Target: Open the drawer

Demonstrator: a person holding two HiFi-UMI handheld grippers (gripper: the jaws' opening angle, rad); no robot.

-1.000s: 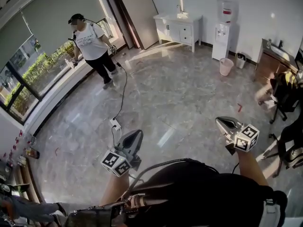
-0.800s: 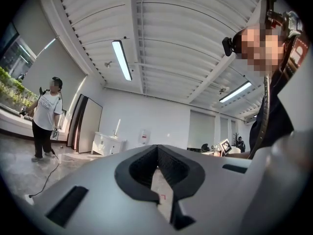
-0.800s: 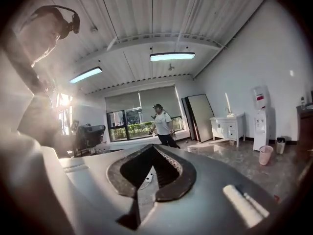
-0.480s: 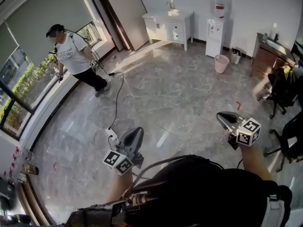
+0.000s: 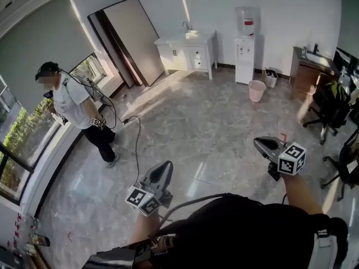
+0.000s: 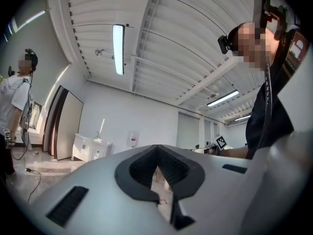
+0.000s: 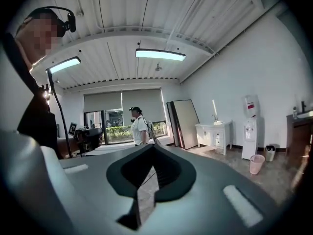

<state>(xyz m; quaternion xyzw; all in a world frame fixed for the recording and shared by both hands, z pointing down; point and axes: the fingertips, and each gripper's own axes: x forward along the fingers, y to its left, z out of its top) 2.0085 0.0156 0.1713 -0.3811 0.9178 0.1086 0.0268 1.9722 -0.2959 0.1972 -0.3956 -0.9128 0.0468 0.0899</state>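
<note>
White cabinet (image 5: 185, 50) upper centre, well apart from grippers. Drawer (image 5: 197, 55): likely rigid, light; grip front knob, pull straight. Left gripper (image 5: 166, 166), right gripper (image 5: 259, 144): jaws pressed together, empty.

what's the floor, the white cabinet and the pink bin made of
The floor looks like polished stone or marble-look tile: glossy, with grey veining and bright window reflections. The white cabinet is probably painted wood or laminate, with a smooth, even white finish and small dark handles. The pink bin is likely plastic, in one plain flat colour, though it is too small to be sure.
</note>
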